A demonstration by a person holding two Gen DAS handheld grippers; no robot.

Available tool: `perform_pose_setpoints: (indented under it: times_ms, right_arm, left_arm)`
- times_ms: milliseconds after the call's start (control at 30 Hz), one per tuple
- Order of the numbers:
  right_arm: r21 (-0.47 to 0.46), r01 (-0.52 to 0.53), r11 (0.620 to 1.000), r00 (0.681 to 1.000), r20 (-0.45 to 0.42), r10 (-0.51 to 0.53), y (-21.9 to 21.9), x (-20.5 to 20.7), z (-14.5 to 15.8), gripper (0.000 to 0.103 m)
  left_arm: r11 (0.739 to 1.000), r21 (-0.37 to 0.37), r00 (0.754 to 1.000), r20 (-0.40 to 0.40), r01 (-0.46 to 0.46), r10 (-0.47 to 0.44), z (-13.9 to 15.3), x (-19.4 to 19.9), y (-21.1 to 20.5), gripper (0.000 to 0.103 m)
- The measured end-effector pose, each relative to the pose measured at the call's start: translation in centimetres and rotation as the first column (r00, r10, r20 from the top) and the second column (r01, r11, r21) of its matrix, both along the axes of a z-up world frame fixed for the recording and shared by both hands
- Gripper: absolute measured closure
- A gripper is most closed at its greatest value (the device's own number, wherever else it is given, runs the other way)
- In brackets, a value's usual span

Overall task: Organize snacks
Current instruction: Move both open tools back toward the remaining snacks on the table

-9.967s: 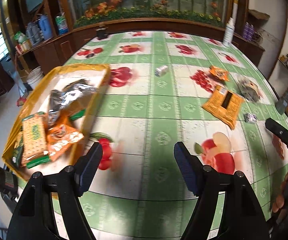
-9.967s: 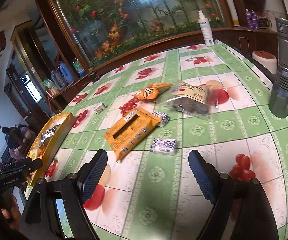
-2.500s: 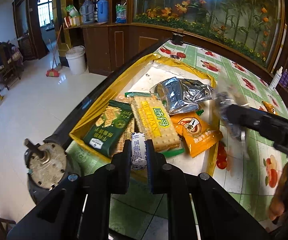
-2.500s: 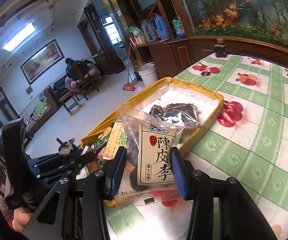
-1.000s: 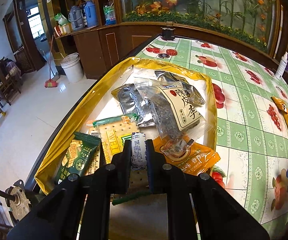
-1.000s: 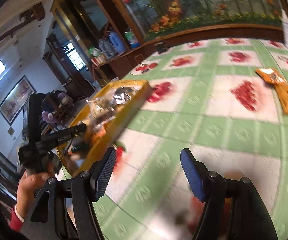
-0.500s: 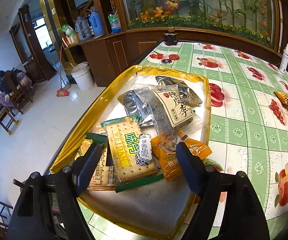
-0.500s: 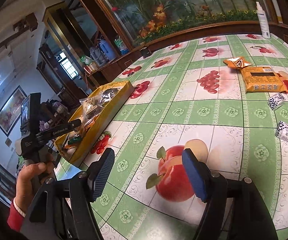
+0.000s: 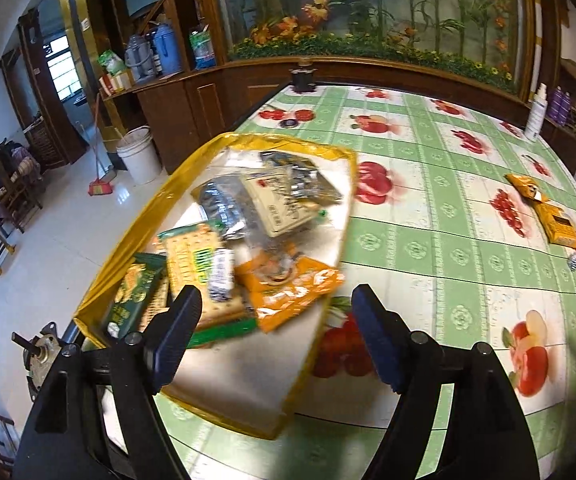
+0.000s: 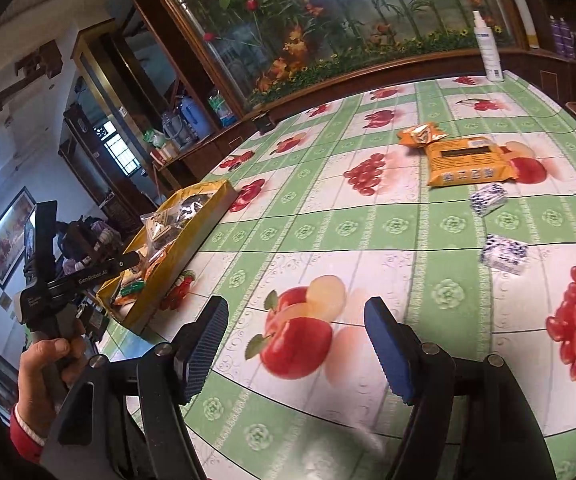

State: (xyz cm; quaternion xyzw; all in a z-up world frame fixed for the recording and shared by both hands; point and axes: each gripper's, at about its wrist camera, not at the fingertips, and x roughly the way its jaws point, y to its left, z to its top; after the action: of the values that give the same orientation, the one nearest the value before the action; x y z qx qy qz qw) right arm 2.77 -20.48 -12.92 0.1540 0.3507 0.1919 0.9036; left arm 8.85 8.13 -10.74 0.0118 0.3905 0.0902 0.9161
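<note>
A yellow tray (image 9: 136, 232) at the table's left edge holds several snack packs, among them a small blue-and-white candy (image 9: 221, 276) lying on a cracker pack. My left gripper (image 9: 274, 322) stands open over the tray's near end, nothing between its fingers. In the right wrist view my right gripper (image 10: 294, 344) is open and empty above the tablecloth. Beyond it lie two blue-and-white candies (image 10: 504, 254) (image 10: 487, 198), a large orange pack (image 10: 468, 164) and a small orange pack (image 10: 420, 135). The tray (image 10: 204, 222) sits far left there.
A hand with a red cuff (image 10: 42, 376) holds the left gripper's handle at the left of the right wrist view. A white spray bottle (image 10: 488, 48) stands at the table's far edge. A small motor (image 9: 40, 354) sits off the table's left edge.
My left gripper opened and dropped the small candy onto the cracker pack in the tray, then drew back. My right gripper swung right over the table toward the loose snacks.
</note>
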Motion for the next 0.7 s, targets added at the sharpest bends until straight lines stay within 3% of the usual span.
perform_pose_setpoints:
  times_ms: [467, 700]
  right_arm:
    - [-0.091, 0.127, 0.988, 0.992, 0.009, -0.126, -6.0, 1.0, 0.2, 0.030]
    - [-0.229, 0.148, 0.962, 0.988, -0.013, -0.155, -8.1, 2.9, -0.5, 0.032]
  left_arm:
    - [0.987, -0.024, 0.986, -0.045, 0.158, -0.159, -0.6, 0.4, -6.7, 0.026]
    - [0.969, -0.032, 0.967, -0.067, 0.244, -0.246, -1.0, 0.3, -9.8, 0.026]
